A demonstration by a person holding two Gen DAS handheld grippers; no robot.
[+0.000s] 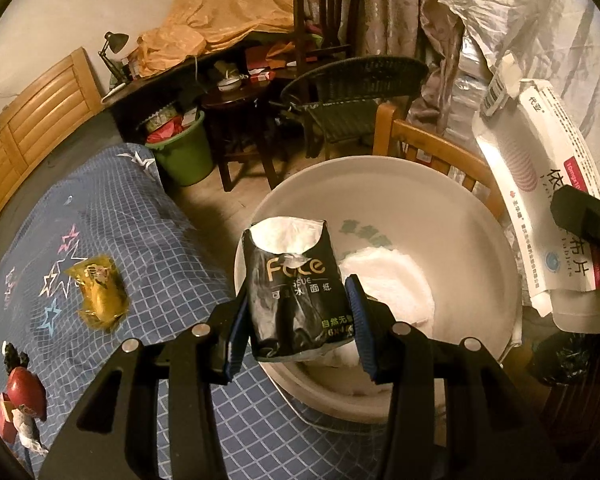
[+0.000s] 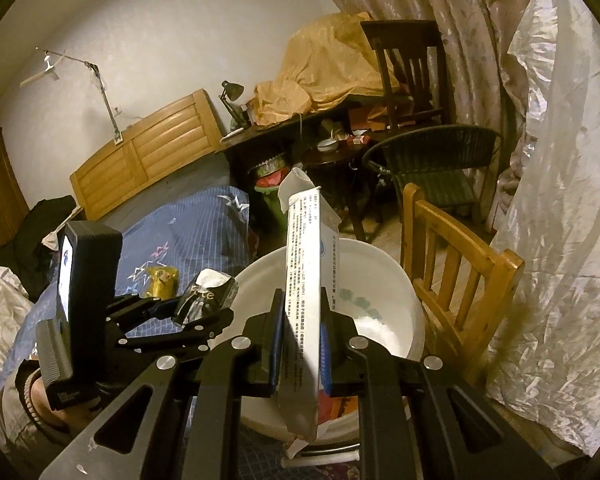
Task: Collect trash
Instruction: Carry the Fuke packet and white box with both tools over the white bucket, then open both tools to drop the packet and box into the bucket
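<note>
Left wrist view: the left gripper point(image 1: 298, 322), jaws partly closed, clamps a black crumpled tissue packet point(image 1: 294, 288) over the white plastic bucket point(image 1: 452, 216), where white tissue already lies. A yellow wrapper point(image 1: 100, 294) waits on the blue checked bedspread point(image 1: 148, 216).

Right wrist view: the right gripper point(image 2: 302, 350), jaws pinched tight, holds a flat white printed carton point(image 2: 304, 280) above the bucket; its floor is mostly hidden.

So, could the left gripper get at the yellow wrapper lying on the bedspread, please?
Probably not yet: the left gripper is shut on the black tissue pack. The path to the yellow wrapper itself looks clear.
</note>
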